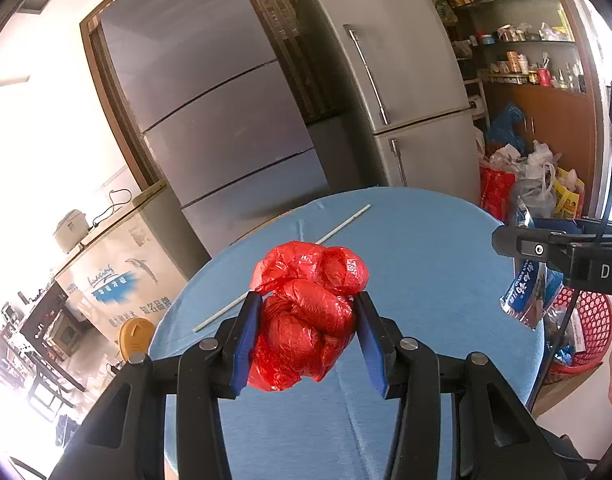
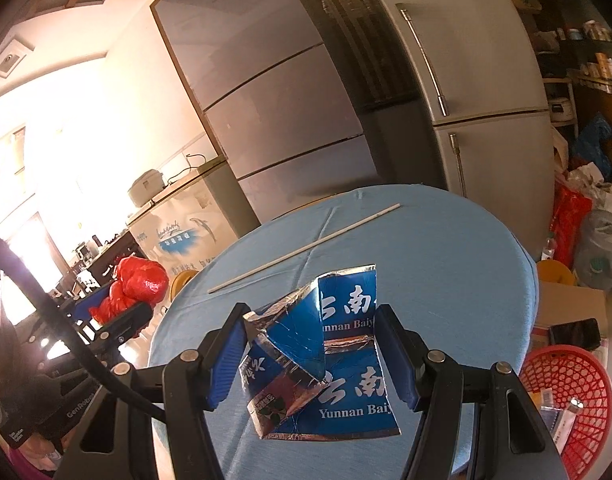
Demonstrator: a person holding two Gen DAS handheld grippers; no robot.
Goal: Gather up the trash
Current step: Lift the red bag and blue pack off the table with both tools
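Both pairs of jaws are clamped on trash above the blue-clothed round table (image 1: 426, 248). A crumpled red plastic bag (image 1: 306, 312) is pinched by the left gripper (image 1: 308, 320), and a flattened blue-and-silver carton (image 2: 326, 360), printed "Yunnan Baiy", is squeezed by the right gripper (image 2: 312, 344). A thin white stick (image 2: 306, 248) is seen lying on the cloth. Wrappers are held in the red mesh basket (image 2: 578, 384) beside the table.

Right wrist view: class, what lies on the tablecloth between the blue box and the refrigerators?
A thin white stick lies diagonally on the blue tablecloth; both wrist views show it.
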